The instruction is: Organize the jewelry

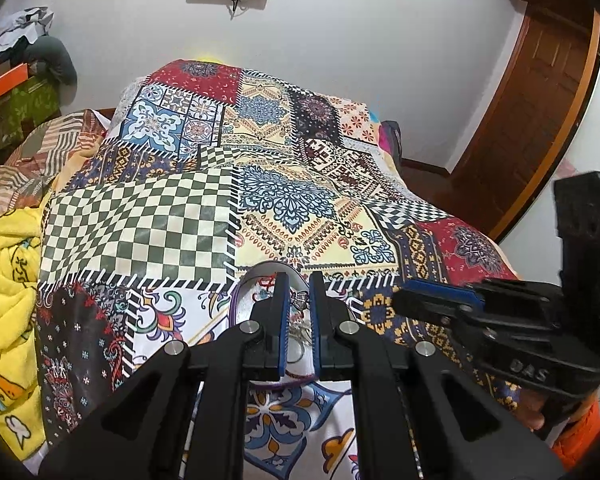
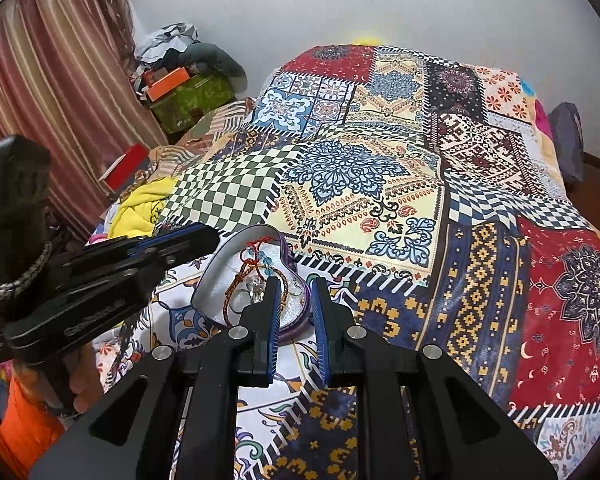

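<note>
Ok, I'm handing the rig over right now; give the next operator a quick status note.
Left gripper: jaws slightly apart, empty as far as I can tell, poised over the heart-shaped box.
Right gripper: open, empty, at the box's near right edge.
The box sits open on the patchwork bedspread. Inside it: a red cord bracelet, a brown cord and silver pieces, tangled together.
Done: jewelry is gathered in the box.
Left: unclear; no lid in view.

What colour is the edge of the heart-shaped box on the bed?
Purple. The heart-shaped box has a purple rim and a pale lining, clearest in the right wrist view.
</note>
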The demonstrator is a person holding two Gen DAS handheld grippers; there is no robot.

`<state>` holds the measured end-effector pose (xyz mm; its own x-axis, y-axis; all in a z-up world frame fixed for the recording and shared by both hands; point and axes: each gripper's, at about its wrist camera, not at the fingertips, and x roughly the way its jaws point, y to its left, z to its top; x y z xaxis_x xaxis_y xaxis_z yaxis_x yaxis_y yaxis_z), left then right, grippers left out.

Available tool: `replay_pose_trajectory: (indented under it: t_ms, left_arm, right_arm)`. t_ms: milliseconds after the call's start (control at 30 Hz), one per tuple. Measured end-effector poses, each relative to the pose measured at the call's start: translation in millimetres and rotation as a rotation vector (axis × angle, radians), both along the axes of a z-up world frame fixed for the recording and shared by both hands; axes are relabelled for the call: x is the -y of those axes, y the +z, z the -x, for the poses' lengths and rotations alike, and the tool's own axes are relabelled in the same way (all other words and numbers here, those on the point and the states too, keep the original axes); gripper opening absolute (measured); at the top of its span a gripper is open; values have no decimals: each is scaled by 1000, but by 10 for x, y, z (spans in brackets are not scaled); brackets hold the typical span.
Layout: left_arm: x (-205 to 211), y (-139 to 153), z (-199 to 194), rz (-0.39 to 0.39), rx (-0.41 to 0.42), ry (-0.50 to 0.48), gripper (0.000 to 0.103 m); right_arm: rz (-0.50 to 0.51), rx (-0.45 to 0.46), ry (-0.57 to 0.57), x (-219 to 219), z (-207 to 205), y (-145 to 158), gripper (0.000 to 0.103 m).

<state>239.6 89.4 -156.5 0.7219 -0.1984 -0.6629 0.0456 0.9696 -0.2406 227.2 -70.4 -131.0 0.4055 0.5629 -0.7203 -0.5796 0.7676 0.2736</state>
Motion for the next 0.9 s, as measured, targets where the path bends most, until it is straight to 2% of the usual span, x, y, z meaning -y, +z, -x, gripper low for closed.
replay_pose_trajectory:
  t_ms: [233,300,367,433,500,633,700,900]
  left_arm:
    - [2,-272,-137,-15,-82,16,8]
    - [-33,-379,-163,40,-129,3,9]
    - [-55,-426,-160,84,-156,-3,14]
    - [-87,-417,-128,107,-157,10,25]
    - [-117,-358,-78,110,-140,26,30]
    - [-163,-143,54,105,-95,39,31]
    - [-157,-1,136,73,-65,52,31]
    - [-111,457,482,26,37,67,31]
  right_arm:
    - [11,-10,-1,50,6,-45,14]
    - [7,-17,-4,72,8,-51,14]
    - [4,-20,-10,94,18,-42,14]
    - [-2,-16,-15,112,44,-11,14]
    - [-9,-9,-19,130,67,41,14]
    - [-29,22,-22,156,155,197,14]
    - [-39,46,-25,170,223,305,14]
    - [-78,168,-35,212,580,766,14]
